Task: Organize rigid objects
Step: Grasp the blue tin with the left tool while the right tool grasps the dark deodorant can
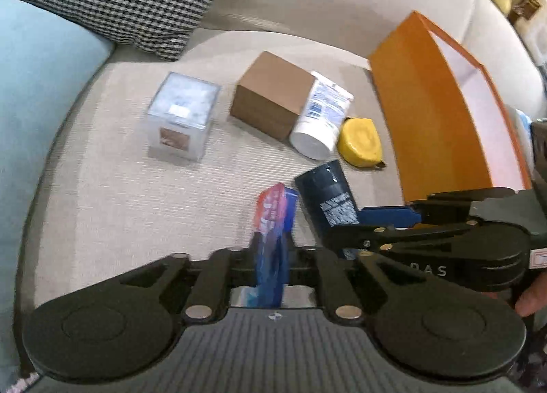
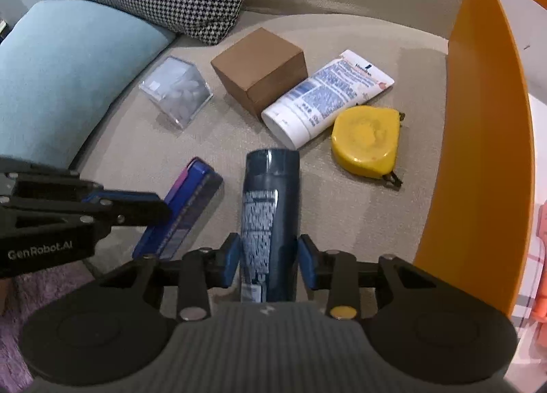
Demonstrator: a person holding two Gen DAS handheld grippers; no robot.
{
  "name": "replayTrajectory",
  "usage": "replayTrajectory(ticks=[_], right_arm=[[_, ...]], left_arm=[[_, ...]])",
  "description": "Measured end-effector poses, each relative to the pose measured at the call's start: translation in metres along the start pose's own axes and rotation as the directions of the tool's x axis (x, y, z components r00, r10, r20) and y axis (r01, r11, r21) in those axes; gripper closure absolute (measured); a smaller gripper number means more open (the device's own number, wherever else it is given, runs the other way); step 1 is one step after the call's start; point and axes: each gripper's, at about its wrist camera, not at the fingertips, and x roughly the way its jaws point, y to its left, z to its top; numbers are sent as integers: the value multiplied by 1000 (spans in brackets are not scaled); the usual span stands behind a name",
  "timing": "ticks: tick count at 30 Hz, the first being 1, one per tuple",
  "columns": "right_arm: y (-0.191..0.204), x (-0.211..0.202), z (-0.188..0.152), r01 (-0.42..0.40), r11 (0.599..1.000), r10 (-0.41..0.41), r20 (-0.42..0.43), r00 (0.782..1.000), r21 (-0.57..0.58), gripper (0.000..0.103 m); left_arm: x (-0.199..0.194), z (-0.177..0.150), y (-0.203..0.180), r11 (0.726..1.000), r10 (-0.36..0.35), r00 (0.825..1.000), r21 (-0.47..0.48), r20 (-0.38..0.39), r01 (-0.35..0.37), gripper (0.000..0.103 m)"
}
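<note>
Left gripper (image 1: 271, 256) pinches blue-red box (image 1: 273, 222); right gripper (image 2: 268, 258) clamps dark bottle (image 2: 271, 208), both near-centre on sofa seat (image 2: 359, 222). Risk: glossy bottle slips w/ low grip; grippers collide near orange box (image 2: 478, 153)

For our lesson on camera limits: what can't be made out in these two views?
- Orange box interior: right wrist view, its near wall hides it.
- Blue carton print: left wrist view, blurred.
- Dark tube lower end: right wrist view, hidden behind the right gripper.
- White tube small print: too small.
</note>
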Motion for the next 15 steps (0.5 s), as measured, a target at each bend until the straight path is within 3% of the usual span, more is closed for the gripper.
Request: replayTrajectory(ticks=[5,15], right_arm=[[4,4,2,-10,1000,10,6,1000,5,66],[16,14,-1,-88,993,89,-4,996,77,66]], left_arm=[[-1,3,-6,996,72,997,50,21,-73,88],[3,2,23,990,-22,999,-140,23,25,86]])
